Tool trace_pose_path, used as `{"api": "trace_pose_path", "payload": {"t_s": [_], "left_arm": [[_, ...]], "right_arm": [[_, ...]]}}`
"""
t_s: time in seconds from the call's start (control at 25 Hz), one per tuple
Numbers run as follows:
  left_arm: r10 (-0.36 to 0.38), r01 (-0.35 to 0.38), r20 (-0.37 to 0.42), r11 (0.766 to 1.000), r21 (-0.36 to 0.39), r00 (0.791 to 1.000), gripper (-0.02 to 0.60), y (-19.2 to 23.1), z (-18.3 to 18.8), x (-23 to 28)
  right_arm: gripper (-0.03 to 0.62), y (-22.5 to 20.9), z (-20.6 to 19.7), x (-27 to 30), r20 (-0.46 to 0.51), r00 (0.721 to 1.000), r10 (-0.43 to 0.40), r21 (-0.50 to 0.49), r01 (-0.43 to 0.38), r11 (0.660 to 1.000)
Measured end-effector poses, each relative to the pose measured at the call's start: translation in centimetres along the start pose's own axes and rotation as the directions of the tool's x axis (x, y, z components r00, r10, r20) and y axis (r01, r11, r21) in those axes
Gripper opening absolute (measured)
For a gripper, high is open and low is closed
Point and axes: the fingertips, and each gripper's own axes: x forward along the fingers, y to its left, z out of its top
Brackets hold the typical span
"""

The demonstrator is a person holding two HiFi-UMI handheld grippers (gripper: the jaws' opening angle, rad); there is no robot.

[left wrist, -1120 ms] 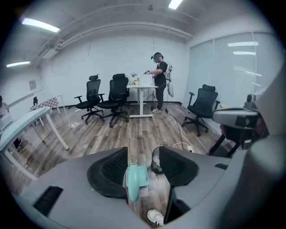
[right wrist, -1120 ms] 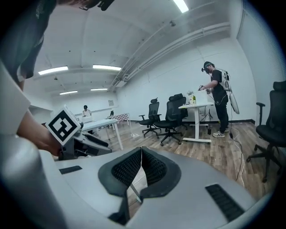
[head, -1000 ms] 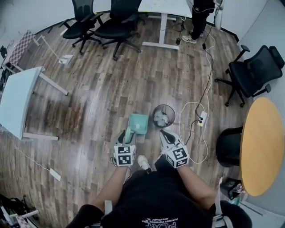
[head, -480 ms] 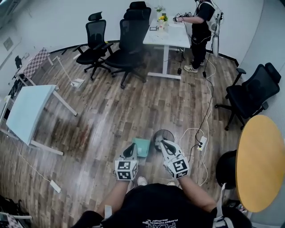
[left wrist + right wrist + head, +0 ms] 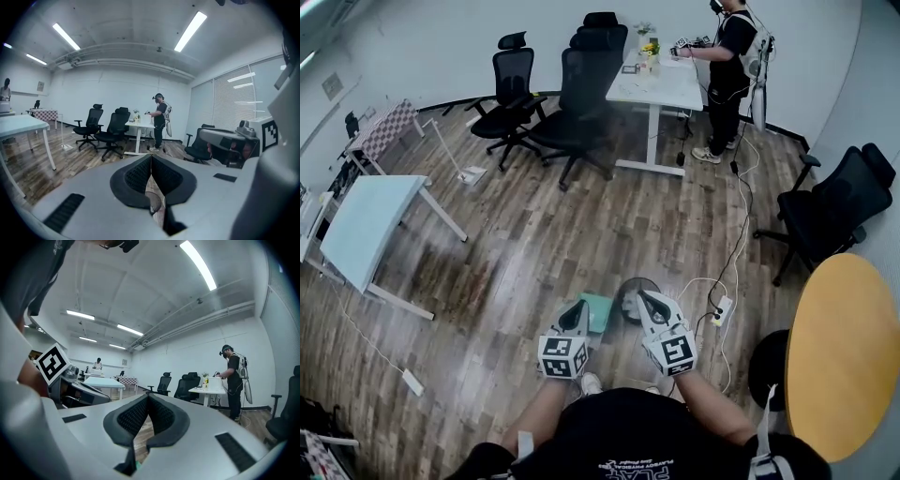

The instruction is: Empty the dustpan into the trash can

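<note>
Left gripper (image 5: 577, 307), right gripper (image 5: 644, 297): jaws together, empty. Dustpan (image 5: 600, 310) ungripped on floor (image 5: 516, 272) beside trash can (image 5: 624, 290). Risk: shoe (image 5: 590, 382) kicks it, scattering any leftover dust.

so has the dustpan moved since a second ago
No. The dustpan sits just left of the trash can, as it did then; only the view has pulled back.

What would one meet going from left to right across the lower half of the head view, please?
Pale blue table, green dustpan, trash can, power strip, round yellow table.
</note>
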Motion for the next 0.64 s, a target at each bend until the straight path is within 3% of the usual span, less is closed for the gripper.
{"api": "trace_pose_path", "payload": {"t_s": [0.64], "left_arm": [[0.016,-0.016,-0.029,1.0,0.015,0.999,0.025,-3.1,-1.1,0.0]], "right_arm": [[0.023,-2.9,-0.6,-3.5,-0.001,0.999,-0.042,-0.005,0.042,0.999]]}}
